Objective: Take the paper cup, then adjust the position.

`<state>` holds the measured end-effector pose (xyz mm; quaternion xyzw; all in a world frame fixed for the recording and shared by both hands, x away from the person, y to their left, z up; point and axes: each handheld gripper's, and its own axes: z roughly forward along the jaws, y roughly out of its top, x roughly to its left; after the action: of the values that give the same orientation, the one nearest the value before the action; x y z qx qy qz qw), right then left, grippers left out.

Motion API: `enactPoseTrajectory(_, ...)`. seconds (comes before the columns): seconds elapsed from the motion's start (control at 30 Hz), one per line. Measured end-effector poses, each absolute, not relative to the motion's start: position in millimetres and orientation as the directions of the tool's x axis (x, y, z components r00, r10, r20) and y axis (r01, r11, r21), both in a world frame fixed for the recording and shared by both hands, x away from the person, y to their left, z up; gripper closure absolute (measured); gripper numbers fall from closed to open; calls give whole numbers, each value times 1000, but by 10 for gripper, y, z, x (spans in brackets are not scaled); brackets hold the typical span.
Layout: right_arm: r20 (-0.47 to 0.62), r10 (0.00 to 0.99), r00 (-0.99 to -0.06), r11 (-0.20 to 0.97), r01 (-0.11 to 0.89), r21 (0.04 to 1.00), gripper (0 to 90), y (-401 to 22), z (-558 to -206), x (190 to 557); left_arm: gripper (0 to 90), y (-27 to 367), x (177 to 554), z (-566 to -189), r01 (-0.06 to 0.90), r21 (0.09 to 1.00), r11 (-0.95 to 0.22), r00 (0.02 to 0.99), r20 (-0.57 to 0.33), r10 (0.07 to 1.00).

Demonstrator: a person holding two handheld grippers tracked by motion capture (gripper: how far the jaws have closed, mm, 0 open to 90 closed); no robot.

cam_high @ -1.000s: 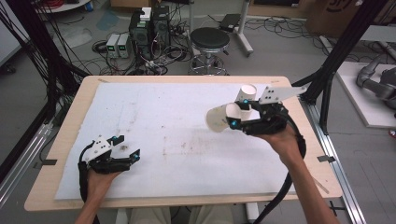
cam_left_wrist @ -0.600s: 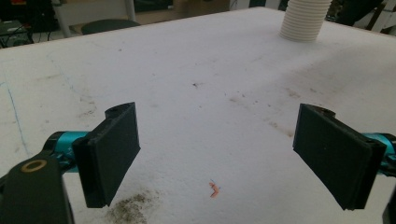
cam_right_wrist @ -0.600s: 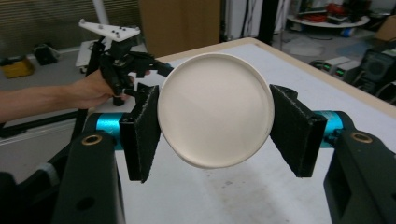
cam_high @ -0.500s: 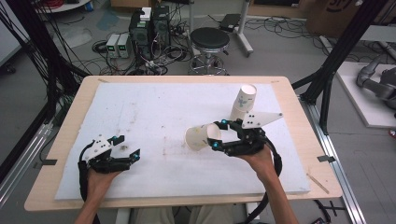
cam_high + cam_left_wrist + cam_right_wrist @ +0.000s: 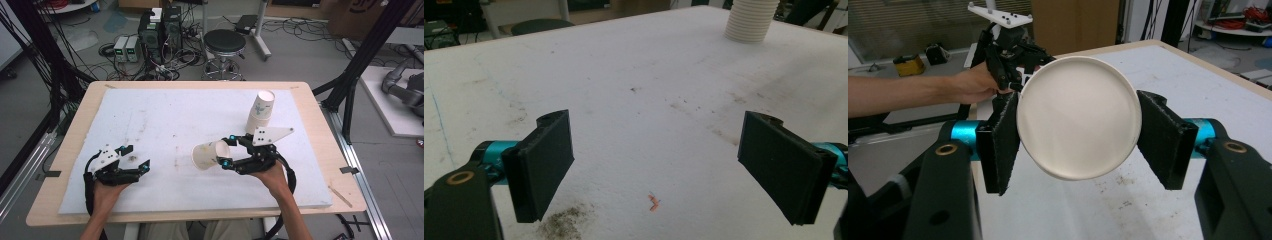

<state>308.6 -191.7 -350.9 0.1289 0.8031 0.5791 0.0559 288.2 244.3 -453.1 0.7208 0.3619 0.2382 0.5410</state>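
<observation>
White paper cup (image 5: 210,154) sideways in right hand-held gripper (image 5: 223,151), base hidden.

We see a pale wooden worktop (image 5: 320,125) almost wholly covered by a white mat (image 5: 165,120), with bare wood left as a narrow border all round. The mat is scuffed with faint grey marks, a dark smudge of dirt (image 5: 561,225) lies near its front left part, and just beside that we find a small orange scrap (image 5: 654,202). Toward the far right of the mat stands a stack of paper cups (image 5: 260,112), tilted a little, its ribbed base (image 5: 749,22) resting on the mat.
</observation>
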Motion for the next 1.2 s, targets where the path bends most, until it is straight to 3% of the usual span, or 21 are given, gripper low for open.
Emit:
enactPoseTrajectory(0.67, 67, 282, -957, 298, 154, 942, 384, -1950, -3534, 3160, 144, 2465, 2890, -4522, 267, 954, -139, 639, -68, 766)
enactPoseTrajectory(0.83, 70, 273, -959, 302, 155, 941, 384, -1940, -3539, 3179, 144, 2463, 2905, -4401, 247, 956, -160, 688, -57, 723)
enactPoseTrajectory(1.07, 68, 259, -964, 298, 147, 943, 383, -1936, -3533, 3185, 144, 2412, 2962, -3997, 159, 971, -181, 855, -44, 518)
enactPoseTrajectory(1.2, 72, 247, -966, 300, 147, 943, 384, -1928, -3536, 3195, 143, 2364, 3018, -3841, 136, 964, -228, 897, -22, 442)
